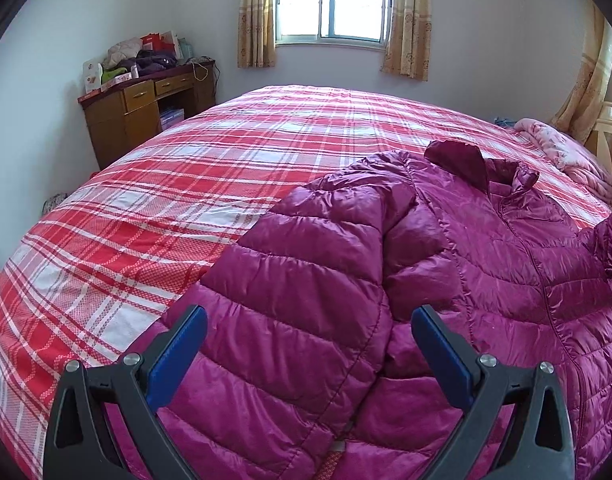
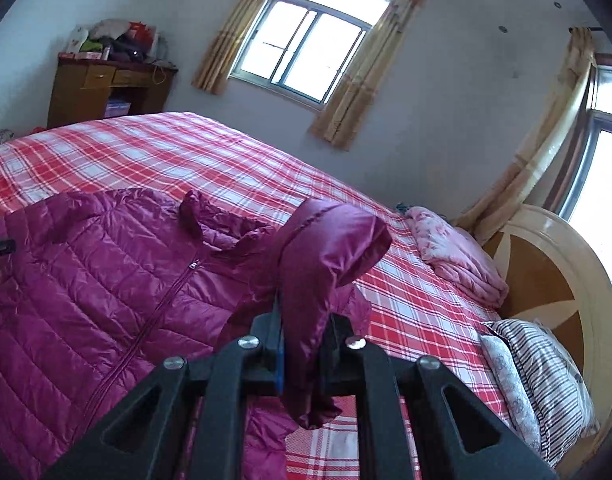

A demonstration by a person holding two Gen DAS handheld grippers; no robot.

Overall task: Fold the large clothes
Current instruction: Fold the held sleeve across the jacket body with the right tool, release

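A magenta quilted puffer jacket (image 1: 485, 264) lies front up, zipped, on a bed with a red and white plaid cover (image 1: 186, 184). Its left sleeve (image 1: 306, 280) is folded over the body. My left gripper (image 1: 309, 328) is open just above that sleeve, holding nothing. My right gripper (image 2: 306, 320) is shut on the other sleeve (image 2: 329, 256) and holds it lifted above the bed, the cuff drooping over the fingers. The jacket body (image 2: 86, 280) lies to its left in the right wrist view.
A wooden desk (image 1: 146, 120) piled with clothes and boxes stands in the far left corner. A folded pink quilt (image 2: 453, 256) and striped pillows (image 2: 545, 380) lie by the headboard (image 2: 553, 280). A curtained window (image 1: 333, 0) is on the far wall.
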